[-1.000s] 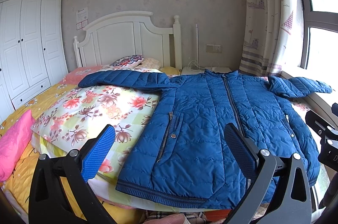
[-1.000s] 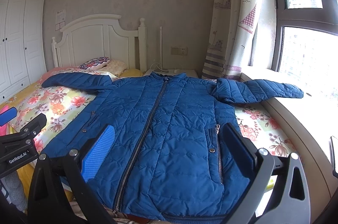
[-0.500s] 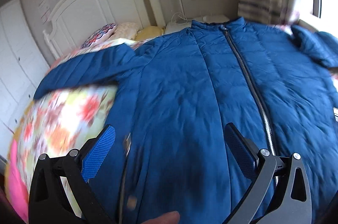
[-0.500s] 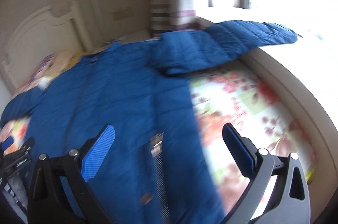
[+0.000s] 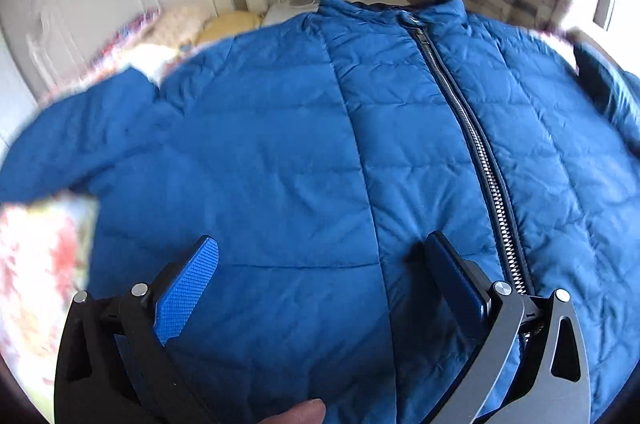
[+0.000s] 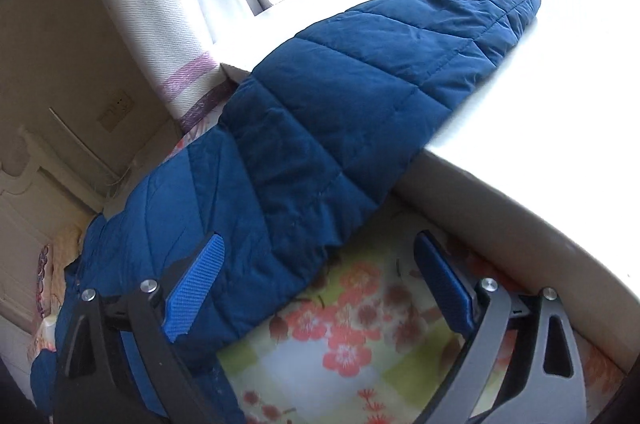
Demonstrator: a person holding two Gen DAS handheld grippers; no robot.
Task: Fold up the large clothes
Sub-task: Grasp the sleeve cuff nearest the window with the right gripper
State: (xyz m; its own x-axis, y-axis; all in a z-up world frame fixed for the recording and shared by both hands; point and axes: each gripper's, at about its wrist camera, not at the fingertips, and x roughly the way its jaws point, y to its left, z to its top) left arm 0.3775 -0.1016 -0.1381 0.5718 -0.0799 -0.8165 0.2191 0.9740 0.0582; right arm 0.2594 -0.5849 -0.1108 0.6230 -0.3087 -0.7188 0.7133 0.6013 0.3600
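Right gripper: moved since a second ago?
Yes. The right gripper swung from over the jacket's front toward the window ledge, now over the sleeve; jaws open, just narrowing, gripping nothing.

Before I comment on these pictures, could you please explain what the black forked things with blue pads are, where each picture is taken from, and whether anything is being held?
There is no robot here. A person holds a hand-held two-fingered tool in each hand, and a fisheye camera on each one looks forward along its fingers.

The left wrist view shows the left tool over the front of a blue quilted jacket, which lies spread on a bed with its zipper closed. A fingertip shows at the bottom edge.

The right wrist view shows the right tool near the jacket's sleeve, which reaches out onto the window ledge, above a floral bedcover.

Both tools stand open and hold nothing. The right one's pads have just been closing slightly, with the sleeve's edge between them but not pinched.
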